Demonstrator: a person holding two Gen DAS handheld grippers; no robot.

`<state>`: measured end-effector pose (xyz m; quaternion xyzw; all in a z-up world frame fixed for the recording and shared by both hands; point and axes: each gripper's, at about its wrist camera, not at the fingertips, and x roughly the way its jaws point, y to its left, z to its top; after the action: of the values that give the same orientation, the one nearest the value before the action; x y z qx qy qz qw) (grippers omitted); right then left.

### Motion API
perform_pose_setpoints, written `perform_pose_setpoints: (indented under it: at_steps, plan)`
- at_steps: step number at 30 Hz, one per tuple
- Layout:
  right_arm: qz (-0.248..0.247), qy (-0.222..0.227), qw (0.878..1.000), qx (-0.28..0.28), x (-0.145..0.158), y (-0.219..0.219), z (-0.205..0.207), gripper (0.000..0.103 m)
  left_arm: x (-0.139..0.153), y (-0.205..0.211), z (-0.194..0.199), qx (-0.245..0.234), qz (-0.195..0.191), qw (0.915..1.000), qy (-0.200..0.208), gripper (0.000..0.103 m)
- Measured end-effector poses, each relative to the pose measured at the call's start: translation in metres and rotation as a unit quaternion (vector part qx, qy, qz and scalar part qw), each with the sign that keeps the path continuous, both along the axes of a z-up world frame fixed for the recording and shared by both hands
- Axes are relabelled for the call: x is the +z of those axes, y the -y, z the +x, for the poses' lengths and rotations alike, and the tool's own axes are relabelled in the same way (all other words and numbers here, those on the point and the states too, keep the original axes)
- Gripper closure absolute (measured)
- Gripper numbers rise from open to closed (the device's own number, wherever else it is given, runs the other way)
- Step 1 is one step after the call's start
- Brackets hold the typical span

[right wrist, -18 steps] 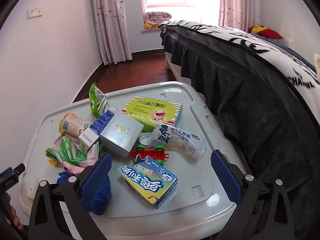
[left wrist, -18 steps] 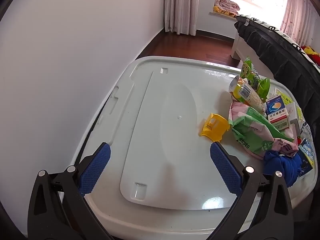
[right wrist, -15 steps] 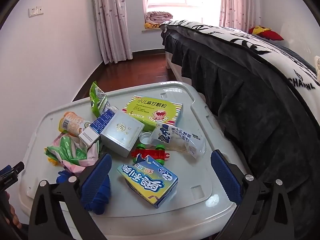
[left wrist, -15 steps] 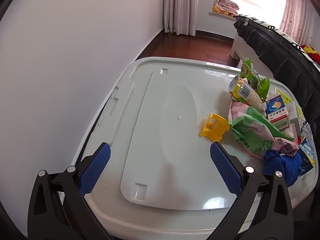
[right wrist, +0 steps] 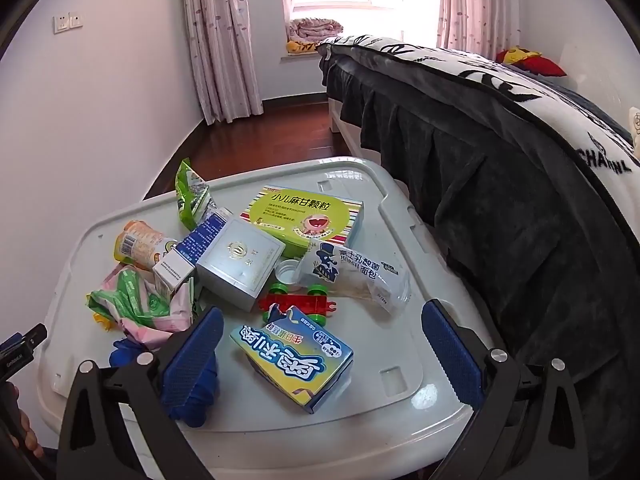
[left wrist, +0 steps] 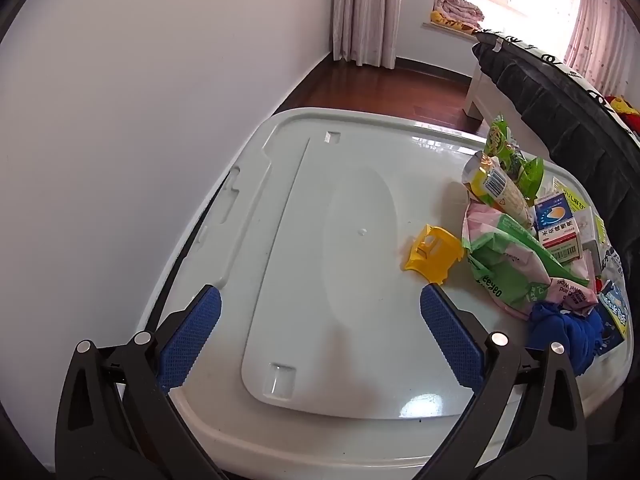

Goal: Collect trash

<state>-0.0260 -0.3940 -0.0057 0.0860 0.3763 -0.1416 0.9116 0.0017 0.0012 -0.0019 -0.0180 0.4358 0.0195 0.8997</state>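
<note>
Both claws are wide open and hold nothing. The left claw (left wrist: 320, 320) hangs over the bare half of the white tabletop (left wrist: 312, 220); the right claw (right wrist: 322, 336) hangs over the trash. Landmark: the green box (right wrist: 306, 218) reading "小儿麻甘颗粒". Nearer the camera than it lie one silver box (right wrist: 240, 262), one red toy (right wrist: 298, 302), one bread bag (right wrist: 354, 274) and one blue-yellow box (right wrist: 294, 358). Left of it lie two green wrappers, one blue-white carton (right wrist: 188, 258) and one blue cloth (right wrist: 192, 396). A yellow piece (left wrist: 434, 252) lies beyond them. A bed (right wrist: 500, 152) printed "CHANNL" stands right of it.
</note>
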Motion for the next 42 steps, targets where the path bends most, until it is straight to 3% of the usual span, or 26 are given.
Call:
perform_pose_setpoints:
  at_steps: [42]
  plan:
    - [-0.003,-0.018,1.0,0.001,-0.0065,-0.0013,0.0028,0.005,-0.0014,-0.0001,-0.001,-0.004,0.006,1.0,-0.002,0.006]
